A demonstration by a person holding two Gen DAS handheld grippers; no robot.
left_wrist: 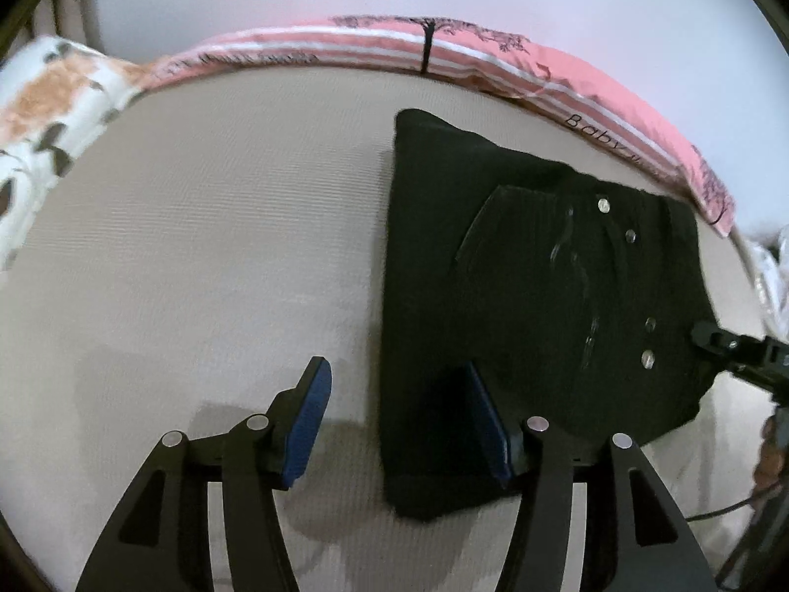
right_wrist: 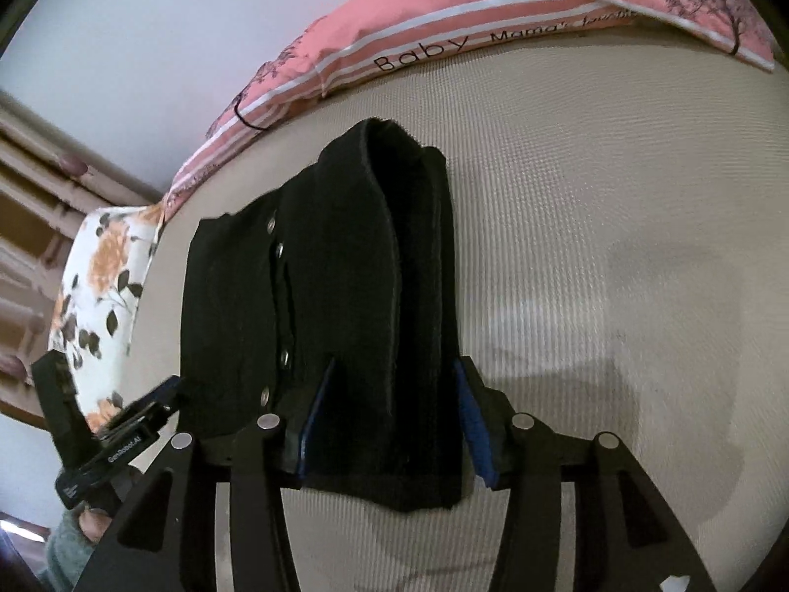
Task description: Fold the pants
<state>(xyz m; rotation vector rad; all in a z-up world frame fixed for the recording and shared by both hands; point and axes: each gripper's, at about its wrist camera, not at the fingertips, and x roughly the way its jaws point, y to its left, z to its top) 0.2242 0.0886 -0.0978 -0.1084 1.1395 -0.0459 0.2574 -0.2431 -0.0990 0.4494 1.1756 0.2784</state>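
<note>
Black folded pants (left_wrist: 532, 296) with metal snap buttons lie flat on a beige mattress (left_wrist: 197, 246). My left gripper (left_wrist: 397, 424) stands open over the near left edge of the pants. Its right finger (left_wrist: 485, 424) is above the fabric and its left finger (left_wrist: 310, 424) is above bare mattress. In the right wrist view the pants (right_wrist: 345, 271) show as a thick folded stack. My right gripper (right_wrist: 394, 414) is open, with the near end of the stack between its blue pads, which do not squeeze it. The left gripper (right_wrist: 138, 419) shows at the lower left there, and the right gripper (left_wrist: 730, 345) at the right edge of the left wrist view.
A pink striped blanket (left_wrist: 394, 44) printed with "Baby" runs along the mattress's far edge. A floral pillow (right_wrist: 103, 286) lies at one end. A hand (right_wrist: 93, 523) in a grey-green sleeve holds the left gripper. Bare mattress (right_wrist: 616, 246) spreads beside the pants.
</note>
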